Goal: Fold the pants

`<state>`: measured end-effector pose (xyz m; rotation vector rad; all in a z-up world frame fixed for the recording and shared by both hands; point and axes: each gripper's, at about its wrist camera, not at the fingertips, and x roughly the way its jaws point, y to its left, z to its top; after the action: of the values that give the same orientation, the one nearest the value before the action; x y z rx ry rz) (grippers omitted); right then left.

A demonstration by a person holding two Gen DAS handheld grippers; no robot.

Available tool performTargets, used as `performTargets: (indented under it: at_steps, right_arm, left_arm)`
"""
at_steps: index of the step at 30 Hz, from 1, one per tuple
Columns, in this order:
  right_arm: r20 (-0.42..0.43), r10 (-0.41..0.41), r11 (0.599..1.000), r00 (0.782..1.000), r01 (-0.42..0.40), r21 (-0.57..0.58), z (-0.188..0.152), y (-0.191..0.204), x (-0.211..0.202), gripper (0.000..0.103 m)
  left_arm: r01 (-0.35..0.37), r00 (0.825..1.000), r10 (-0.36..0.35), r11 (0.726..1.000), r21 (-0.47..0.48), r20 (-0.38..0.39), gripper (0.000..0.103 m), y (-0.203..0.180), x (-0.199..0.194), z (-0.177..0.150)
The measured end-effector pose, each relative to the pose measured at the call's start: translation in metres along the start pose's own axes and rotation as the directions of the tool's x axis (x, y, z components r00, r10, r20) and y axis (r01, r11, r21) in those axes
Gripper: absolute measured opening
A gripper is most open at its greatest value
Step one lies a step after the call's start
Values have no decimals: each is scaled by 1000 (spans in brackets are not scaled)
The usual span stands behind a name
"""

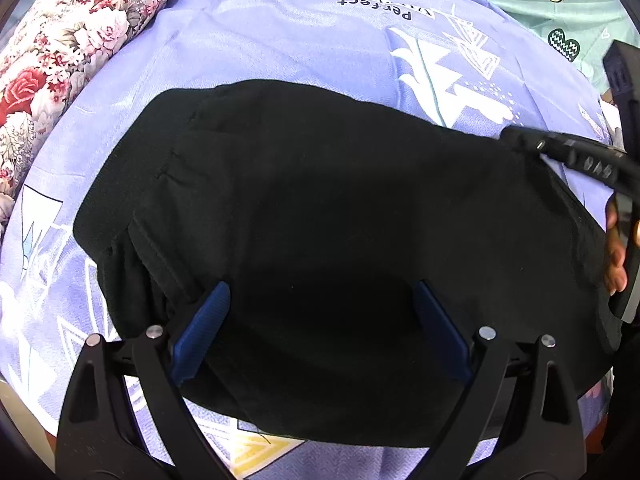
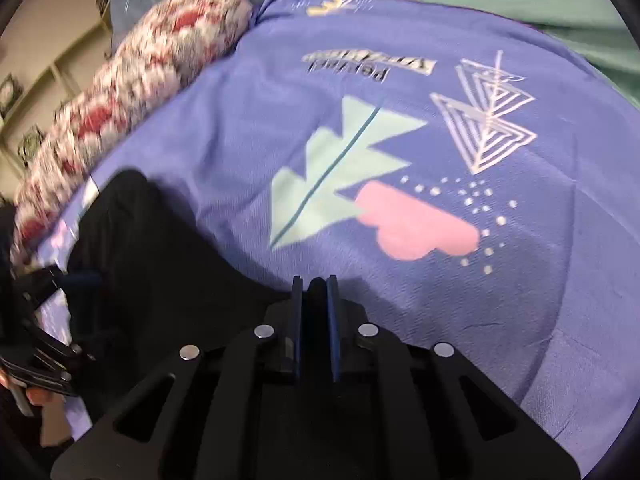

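The black pants [image 1: 320, 240] lie folded in a thick bundle on a bed, on a purple bedsheet [image 1: 280, 40] with printed shapes and letters. A rolled floral blanket [image 1: 72, 52] lies along the left side of the sheet, and a green cloth [image 1: 560, 0] is at the far right corner.

The left tongs [image 1: 320, 328] hang over the near part of the bundle with the two blue fingers [image 1: 208, 320] spread wide; nothing is pinched between them.

The right tongs [image 2: 314, 292] are at the right far corner of the pants. Their blue pads stand almost together, clenched on a thin fold of the black cloth. In the left wrist view a hand [image 1: 616, 256] is seen at the right edge.
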<state>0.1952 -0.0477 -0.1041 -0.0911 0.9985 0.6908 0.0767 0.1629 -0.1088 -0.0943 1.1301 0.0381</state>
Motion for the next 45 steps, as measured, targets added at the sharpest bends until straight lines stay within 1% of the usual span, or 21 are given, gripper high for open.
performTargets:
  at_steps: [2,4,7,8,9,10,12,14,19,21,22,23,25,29,33,35,37,39,40,42,45]
  right_arm:
    - [38,-28,999,999,27,25,1,-7,-3,5]
    - [1,-72,997,997,72,30,-1,-11,13,5]
    - [36,-127,991,991,126,33,-3,-8,14,8]
    - [50,-185,982,981,183,44,-2,-8,9,12]
    - [67,-261,965,963,257,60,-2,-11,2,24]
    - [94,-328,943,940,321,86,-3,-15,-7,43]
    - [124,-382,919,916,364,151,-6,-22,-24,49]
    - [109,-302,942,947,280,184,-12,-27,-37,49]
    - [101,-190,955,977,160,250,-27,-28,-51,49]
    - [67,-155,961,986,134,242,-30,-18,-45,49]
    - [12,-168,964,986,162,211,-35,-11,-37,49]
    - [-13,-189,965,982,189,181,-37,-4,-31,49]
    - [-12,-218,965,976,218,147,-45,2,-28,49]
    - [-57,-233,965,971,238,115,-50,-3,-16,48]
    - [-62,-269,951,961,275,142,-50,-21,-24,47]
    - [-57,-277,943,959,283,173,-59,-39,-35,47]
    - [-51,-282,933,958,287,218,-65,-54,-45,37]
    - [-68,-412,873,909,415,254,-70,-66,-56,38]
    - [-42,-406,870,913,400,289,-74,-69,-65,38]
    - [3,-301,898,953,283,338,-81,-67,-77,38]
    - [54,-225,927,973,197,319,-101,-44,-99,39]
  left_arm:
    - [-12,1000,12,1000,7,3,97,-1,3,0]
    - [-47,999,47,998,32,-4,99,-4,9,1]
    - [-48,999,48,999,18,-10,101,-5,8,3]
    - [-47,999,47,999,19,-15,101,-5,8,3]
    - [-44,999,45,999,22,-21,101,-5,7,4]
    - [-41,999,41,999,25,-28,101,-5,5,4]
    - [-20,999,20,999,28,-29,100,-4,-4,6]
    - [-22,1000,21,999,36,15,100,-3,-19,10]
    - [-22,991,24,1000,-17,130,100,15,-43,38]
    - [-126,983,131,991,-48,126,100,29,-30,55]
    - [-179,976,184,982,-53,114,100,33,-24,59]
    - [-268,957,273,962,-59,98,100,37,-14,66]
    - [-307,946,312,950,-64,86,100,44,-3,71]
    - [-322,946,325,942,-99,18,101,62,23,72]
    - [-221,975,222,956,-194,-21,101,90,36,72]
    - [-201,980,199,956,-215,-31,101,97,37,73]
    - [-211,977,209,951,-227,-34,101,99,34,73]
    - [-226,974,226,944,-242,-29,101,97,26,72]
    - [-240,970,243,940,-241,-17,101,92,19,72]
    - [-230,970,241,947,-226,22,101,79,6,70]
    - [-215,969,234,959,-185,84,101,59,-8,63]
